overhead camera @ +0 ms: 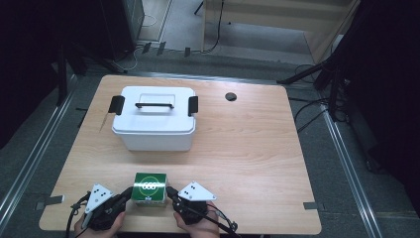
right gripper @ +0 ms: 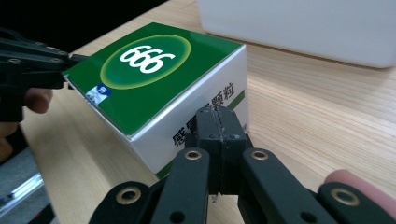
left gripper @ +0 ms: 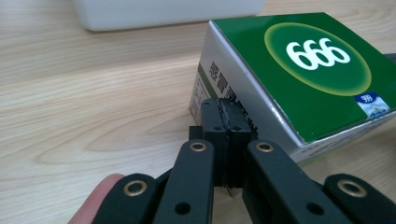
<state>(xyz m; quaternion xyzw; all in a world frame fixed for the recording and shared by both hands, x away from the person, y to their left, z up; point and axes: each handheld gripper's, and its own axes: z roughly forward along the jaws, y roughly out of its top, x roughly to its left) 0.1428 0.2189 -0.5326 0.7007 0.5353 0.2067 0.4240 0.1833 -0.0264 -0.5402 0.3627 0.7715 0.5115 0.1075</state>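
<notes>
both grippers are sitting at the desk's near edge, flanking the green-topped "666" carton. left gripper is pressing its jaws, closed together with nothing between them, against the carton's left side; right gripper is doing the same on the right side. squeezing evenly from both sides, low on the walls, should be keeping the carton from tipping when it is lifted. ahead, the white lidded storage bin is standing near the far left corner, leaving open wood to the right.
</notes>
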